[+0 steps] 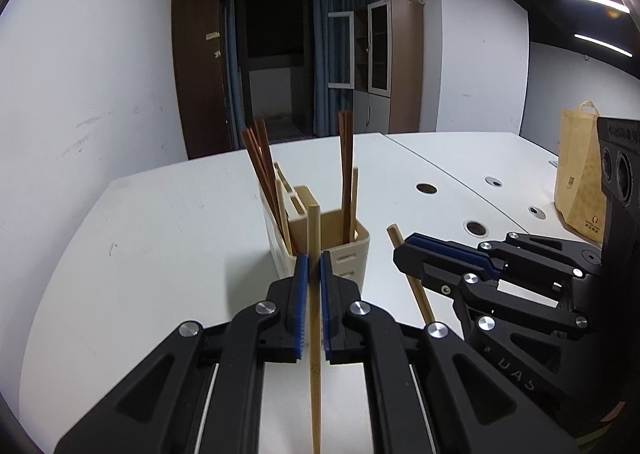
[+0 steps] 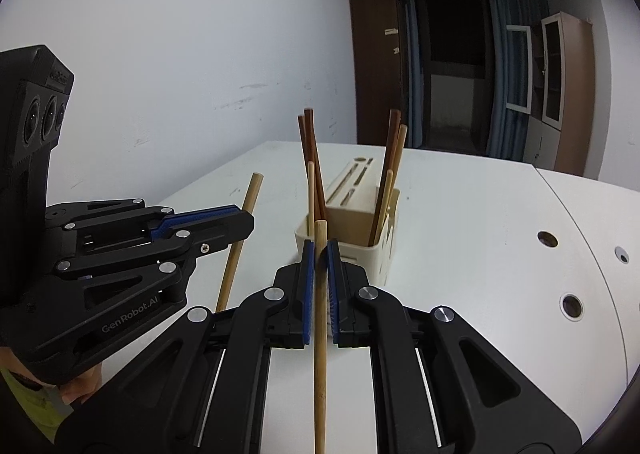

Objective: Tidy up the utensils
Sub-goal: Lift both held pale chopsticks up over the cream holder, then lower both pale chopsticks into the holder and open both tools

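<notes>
A cream utensil holder point(image 1: 352, 250) stands on the white table point(image 1: 168, 222) and holds several dark brown chopsticks point(image 1: 345, 158) and light bamboo ones. My left gripper point(image 1: 314, 266) is shut on a light bamboo chopstick point(image 1: 314, 294), held upright just in front of the holder. My right gripper point(image 2: 320, 254) is shut on another bamboo chopstick point(image 2: 320, 314), also upright before the holder point(image 2: 384, 258). Each gripper shows in the other's view: the right gripper point(image 1: 404, 250) with its stick point(image 1: 420, 294), the left gripper point(image 2: 244, 224) with its stick point(image 2: 236, 254).
A yellow paper bag point(image 1: 580, 182) stands on the table at the far right. Round cable holes point(image 1: 476, 228) dot the tabletop. A white wall runs along the left; cabinets point(image 1: 394, 62) and a dark doorway stand behind.
</notes>
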Tool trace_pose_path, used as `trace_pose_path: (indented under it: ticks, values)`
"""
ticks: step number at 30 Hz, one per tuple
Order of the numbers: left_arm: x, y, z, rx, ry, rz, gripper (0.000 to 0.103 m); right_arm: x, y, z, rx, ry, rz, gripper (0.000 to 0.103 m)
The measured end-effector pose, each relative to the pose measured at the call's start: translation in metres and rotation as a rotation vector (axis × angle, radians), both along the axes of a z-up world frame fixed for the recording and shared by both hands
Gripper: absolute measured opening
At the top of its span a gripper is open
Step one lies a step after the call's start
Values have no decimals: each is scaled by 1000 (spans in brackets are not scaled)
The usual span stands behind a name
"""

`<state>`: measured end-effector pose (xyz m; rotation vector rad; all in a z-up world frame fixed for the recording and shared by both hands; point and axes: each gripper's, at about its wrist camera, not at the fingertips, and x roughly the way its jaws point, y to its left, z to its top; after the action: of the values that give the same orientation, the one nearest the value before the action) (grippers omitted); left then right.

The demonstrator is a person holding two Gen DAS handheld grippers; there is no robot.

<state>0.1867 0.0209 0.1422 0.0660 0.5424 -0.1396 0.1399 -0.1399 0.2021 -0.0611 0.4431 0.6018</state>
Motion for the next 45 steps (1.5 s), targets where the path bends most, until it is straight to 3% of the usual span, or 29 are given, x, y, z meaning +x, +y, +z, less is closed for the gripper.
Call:
trace_pose_path:
  ticks: [7, 25, 33, 37, 40, 42, 45]
  values:
    - [3, 6, 22, -24, -64, -3, 6, 7, 0, 19, 36, -39, -6, 6]
    - [11, 15, 44, -103, -268, 22, 6, 41, -5, 34, 94, -123, -29, 6]
    - [12, 18, 52, -132, -369, 32, 6, 49, -13, 45, 183, -213, -11, 6]
    - [5, 22, 58, -155, -466, 44, 6, 51, -19, 50, 243, -273, -10, 6]
    - [-1, 21, 61, -145, -542, 64, 6, 53, -25, 54, 296, -321, -10, 6]
    - [0, 16, 63, -103, -549, 82, 6, 59, -27, 59, 334, -352, -21, 6]
    - [-1, 18, 67, -123, -579, 99, 6, 60, -32, 62, 379, -372, -43, 6]
